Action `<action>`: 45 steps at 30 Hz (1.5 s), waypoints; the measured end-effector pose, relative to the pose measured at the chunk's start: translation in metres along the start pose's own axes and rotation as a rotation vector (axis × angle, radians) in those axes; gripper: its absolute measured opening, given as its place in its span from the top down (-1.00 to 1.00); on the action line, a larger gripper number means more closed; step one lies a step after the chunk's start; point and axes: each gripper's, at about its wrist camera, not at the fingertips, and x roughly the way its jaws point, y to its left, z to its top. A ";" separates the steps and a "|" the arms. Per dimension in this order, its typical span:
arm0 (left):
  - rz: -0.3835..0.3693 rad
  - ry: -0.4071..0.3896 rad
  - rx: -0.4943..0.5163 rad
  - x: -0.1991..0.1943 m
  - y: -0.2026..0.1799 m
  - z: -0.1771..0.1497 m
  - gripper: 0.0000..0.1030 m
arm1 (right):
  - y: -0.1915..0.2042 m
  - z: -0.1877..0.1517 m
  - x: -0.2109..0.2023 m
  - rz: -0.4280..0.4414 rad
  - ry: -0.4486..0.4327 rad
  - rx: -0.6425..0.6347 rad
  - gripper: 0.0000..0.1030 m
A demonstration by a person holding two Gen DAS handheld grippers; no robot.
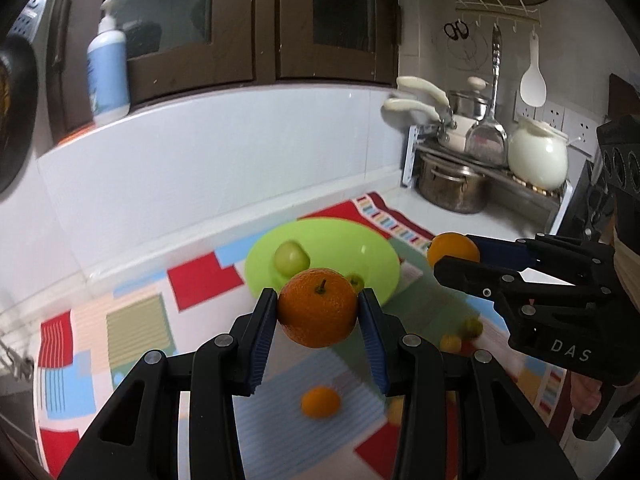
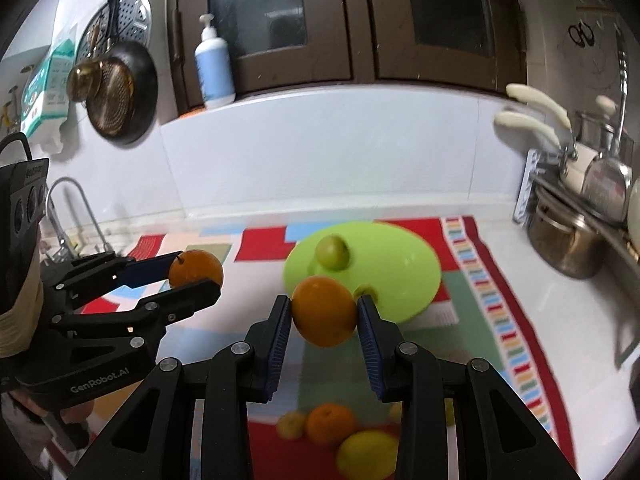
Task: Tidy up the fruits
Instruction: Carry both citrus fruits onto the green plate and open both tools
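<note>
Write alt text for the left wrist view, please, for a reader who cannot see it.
The left gripper holds an orange above a patchwork mat, and to its right the right gripper holds a second orange. Behind sits a green bowl containing a green fruit; more citrus lies on the mat.

Bowl (image 1: 372, 256) on mat (image 1: 132, 320), apple (image 1: 291, 257) in bowl, pots (image 1: 454, 186) right

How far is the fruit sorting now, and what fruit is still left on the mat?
Done: two green fruits lie in the green bowl. In hand: the left gripper holds one orange, and the right gripper holds another orange. Left: a small orange, a lemon and other small fruits on the mat.
</note>
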 end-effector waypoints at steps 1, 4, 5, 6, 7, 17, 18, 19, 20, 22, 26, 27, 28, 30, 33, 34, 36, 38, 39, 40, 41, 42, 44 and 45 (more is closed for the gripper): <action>0.001 -0.002 0.001 0.003 -0.001 0.004 0.20 | -0.004 0.004 0.001 -0.002 -0.005 0.000 0.32; 0.004 -0.005 0.003 0.018 -0.003 0.018 0.20 | -0.016 0.016 0.008 0.002 -0.011 -0.001 0.32; 0.002 -0.004 0.004 0.022 -0.004 0.022 0.21 | -0.020 0.020 0.011 0.003 -0.010 -0.002 0.32; -0.001 0.001 0.004 0.030 -0.004 0.027 0.20 | -0.025 0.025 0.016 0.004 -0.007 -0.003 0.32; -0.004 0.005 0.004 0.035 -0.004 0.031 0.20 | -0.028 0.027 0.018 0.006 -0.007 -0.004 0.32; -0.007 0.065 0.005 0.105 -0.008 0.058 0.21 | -0.071 0.048 0.072 0.017 0.044 0.002 0.32; -0.005 0.075 0.007 0.116 -0.008 0.060 0.21 | -0.074 0.050 0.077 0.015 0.052 0.000 0.32; -0.004 0.082 0.008 0.123 -0.009 0.061 0.21 | -0.079 0.051 0.084 0.013 0.058 -0.003 0.32; -0.002 0.089 0.011 0.130 -0.009 0.062 0.21 | -0.083 0.052 0.090 0.011 0.064 -0.006 0.32; 0.003 0.106 0.015 0.148 -0.009 0.063 0.21 | -0.093 0.055 0.107 0.013 0.087 -0.007 0.32; 0.001 0.144 0.014 0.179 -0.007 0.065 0.21 | -0.108 0.056 0.137 0.023 0.132 -0.002 0.32; 0.004 0.156 0.017 0.189 -0.006 0.065 0.21 | -0.111 0.056 0.147 0.023 0.146 -0.001 0.32; 0.007 0.163 0.019 0.195 -0.005 0.065 0.20 | -0.114 0.056 0.155 0.023 0.158 0.001 0.32; 0.010 0.183 0.020 0.210 -0.003 0.066 0.20 | -0.119 0.055 0.169 0.029 0.183 0.004 0.32; 0.006 0.207 0.016 0.225 0.001 0.064 0.20 | -0.125 0.053 0.188 0.036 0.220 0.004 0.32; 0.002 0.209 0.018 0.228 0.001 0.064 0.20 | -0.126 0.053 0.193 0.040 0.229 0.008 0.32; -0.004 0.216 0.034 0.233 0.000 0.062 0.20 | -0.129 0.051 0.201 0.055 0.248 0.015 0.32; -0.005 0.219 0.046 0.236 -0.001 0.061 0.20 | -0.128 0.050 0.206 0.053 0.250 0.010 0.32; -0.007 0.225 0.052 0.238 -0.001 0.060 0.20 | -0.128 0.049 0.209 0.052 0.253 0.006 0.32; -0.009 0.230 0.054 0.239 -0.001 0.059 0.19 | -0.126 0.049 0.209 0.053 0.255 0.005 0.32; -0.009 0.231 0.056 0.239 -0.001 0.059 0.13 | -0.126 0.049 0.210 0.052 0.254 0.006 0.32; 0.002 0.224 0.056 0.238 -0.001 0.059 0.10 | -0.126 0.050 0.211 0.047 0.253 0.005 0.31; 0.011 0.214 0.051 0.234 0.001 0.060 -0.06 | -0.127 0.049 0.209 0.028 0.246 0.009 0.29; 0.012 0.208 0.044 0.229 0.003 0.061 -0.06 | -0.127 0.049 0.207 0.020 0.244 0.013 0.27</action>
